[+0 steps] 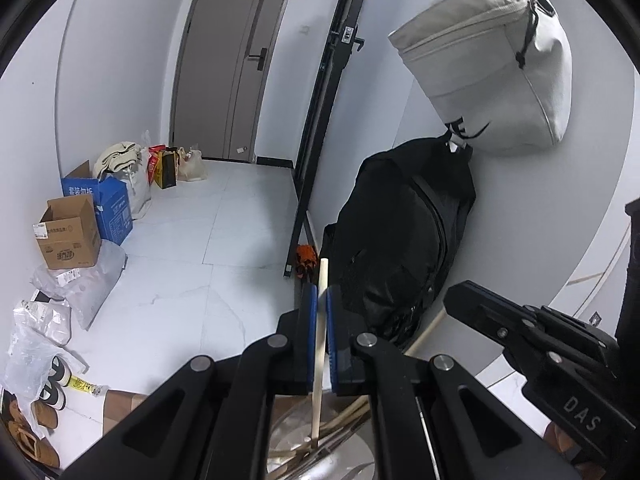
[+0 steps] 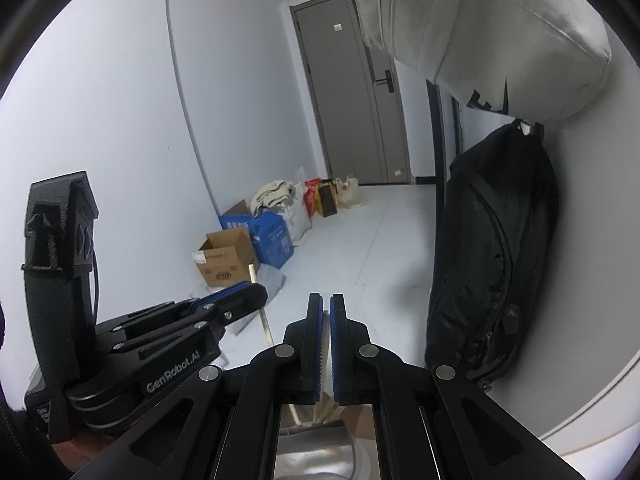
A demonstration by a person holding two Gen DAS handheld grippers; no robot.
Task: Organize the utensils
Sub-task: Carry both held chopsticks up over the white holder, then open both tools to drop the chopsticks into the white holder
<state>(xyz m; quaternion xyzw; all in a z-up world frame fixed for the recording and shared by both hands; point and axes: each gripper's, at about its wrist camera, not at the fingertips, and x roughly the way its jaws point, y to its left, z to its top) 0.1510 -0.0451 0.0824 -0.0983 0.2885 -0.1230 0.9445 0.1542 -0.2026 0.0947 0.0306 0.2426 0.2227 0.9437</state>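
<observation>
White-tiled hallway, grey door (image 1: 236,64) at the far end; cardboard boxes (image 1: 70,232) and bags along the left wall, black backpack (image 1: 400,240) and pale canvas bag (image 1: 492,60) on the right wall.

Left gripper (image 1: 321,300): jaws closed on a single pale wooden chopstick (image 1: 320,344), held roughly upright, tip rising just above the blue pads (image 1: 307,320). Its lower end drops toward a shiny metal container (image 1: 320,456) where more sticks lie loose.

Right gripper (image 2: 325,312): jaws nearly shut, something thin and pale between them; cannot tell whether it is truly gripped.

Handling judgement: chopstick is light, stiff, smooth, narrow. Likely to pivot or slip if pinched near an end; take hold mid-length, flat across the pads, with moderate squeeze.
</observation>
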